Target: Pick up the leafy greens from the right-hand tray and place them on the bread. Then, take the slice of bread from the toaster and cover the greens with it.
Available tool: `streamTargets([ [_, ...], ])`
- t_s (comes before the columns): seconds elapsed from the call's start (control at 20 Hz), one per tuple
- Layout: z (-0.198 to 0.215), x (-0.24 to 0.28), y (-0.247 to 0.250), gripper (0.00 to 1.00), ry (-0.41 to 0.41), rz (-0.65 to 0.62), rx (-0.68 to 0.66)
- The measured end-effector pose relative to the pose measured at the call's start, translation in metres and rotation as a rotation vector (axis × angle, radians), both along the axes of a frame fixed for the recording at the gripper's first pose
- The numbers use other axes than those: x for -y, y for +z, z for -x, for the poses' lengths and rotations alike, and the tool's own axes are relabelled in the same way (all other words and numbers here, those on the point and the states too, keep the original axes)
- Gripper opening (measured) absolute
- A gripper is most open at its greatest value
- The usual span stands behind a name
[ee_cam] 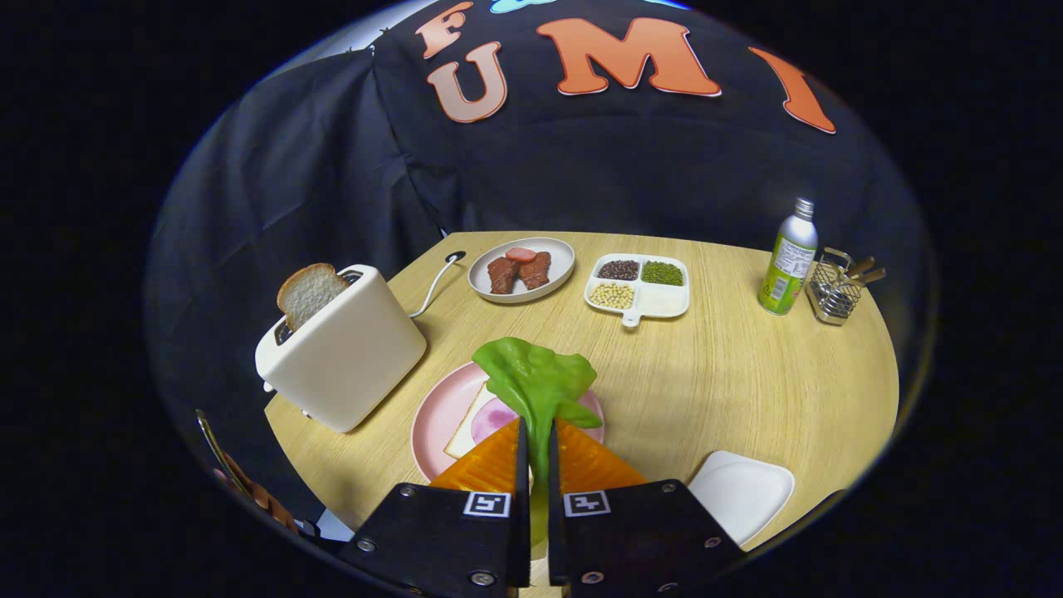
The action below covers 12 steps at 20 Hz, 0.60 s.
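Gripper view: the gripper (pixel 537 444) has its jaws clamped on the leafy greens (pixel 536 382), held above the bread (pixel 470 423) on the pink plate (pixel 432 419). A second slice (pixel 309 292) stands in the toaster (pixel 349 357) near the desk's (pixel 731 382) left edge.

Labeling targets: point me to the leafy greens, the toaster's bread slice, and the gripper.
leafy greens (pixel 536 384), gripper view, middle of the leaf.
bread slice (pixel 309 292), gripper view, its cut face.
gripper (pixel 537 440), gripper view, between the fingertips, shut on the greens.
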<state>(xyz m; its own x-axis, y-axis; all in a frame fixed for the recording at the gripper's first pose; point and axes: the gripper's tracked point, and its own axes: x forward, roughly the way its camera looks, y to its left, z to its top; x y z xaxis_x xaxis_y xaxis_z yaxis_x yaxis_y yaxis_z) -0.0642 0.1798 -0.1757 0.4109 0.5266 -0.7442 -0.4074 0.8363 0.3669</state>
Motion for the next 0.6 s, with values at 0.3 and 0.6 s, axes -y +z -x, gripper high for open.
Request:
streamTargets([
  [0.3,0.000,-0.033,0.000,0.09,0.048,-0.027,-0.003],
  [0.6,0.006,-0.057,-0.021,0.09,0.093,-0.020,-0.040],
])
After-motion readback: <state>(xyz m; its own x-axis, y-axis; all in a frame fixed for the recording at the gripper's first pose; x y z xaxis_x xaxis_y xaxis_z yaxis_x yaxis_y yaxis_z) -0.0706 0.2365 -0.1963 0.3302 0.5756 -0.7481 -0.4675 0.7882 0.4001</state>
